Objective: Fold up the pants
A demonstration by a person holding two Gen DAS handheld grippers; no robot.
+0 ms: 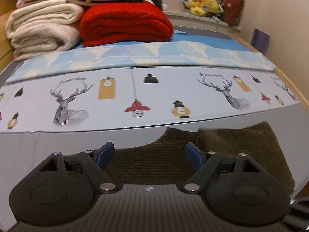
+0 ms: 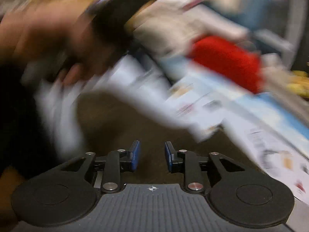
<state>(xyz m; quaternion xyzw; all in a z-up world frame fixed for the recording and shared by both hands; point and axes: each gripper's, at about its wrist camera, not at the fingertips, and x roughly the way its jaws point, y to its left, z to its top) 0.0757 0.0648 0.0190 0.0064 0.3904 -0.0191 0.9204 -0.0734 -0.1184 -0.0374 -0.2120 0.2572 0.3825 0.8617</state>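
— While you look over the bed (image 1: 29, 154), what lies around the red blanket (image 1: 125, 22)?

— I take that folded red blanket as my landmark. Just beside it, on its left, sits a heap of cream blankets (image 1: 40, 29), touching it, with more folded white bedding stacked on top. Beyond it, to the right, yellow plush toys (image 1: 202, 3) rest on a ledge. In front of it runs a blue-and-white cloth (image 1: 135, 56), then a pale sheet printed with deer heads and lamps (image 1: 73, 100). Nothing lies on that sheet between the blanket and the pants.

— And the pants?

— The brown corduroy pants (image 1: 154, 164) lie on the bed well in front of the red blanket, at the near edge, right under my left claw (image 1: 149, 153).

— How does that claw stand?

— Its blue pads are wide apart and hold nothing; the pants show between them, but the pads do not press on the cloth.

— The right one?

— My right claw (image 2: 151, 153) has its pads only a narrow gap apart, with nothing between them. The picture there is heavily blurred. A brown patch, probably the pants (image 2: 125, 119), lies below it, and the red blanket (image 2: 226, 61) is far off to the upper right. A blurred hand (image 2: 58, 44) shows at the upper left.
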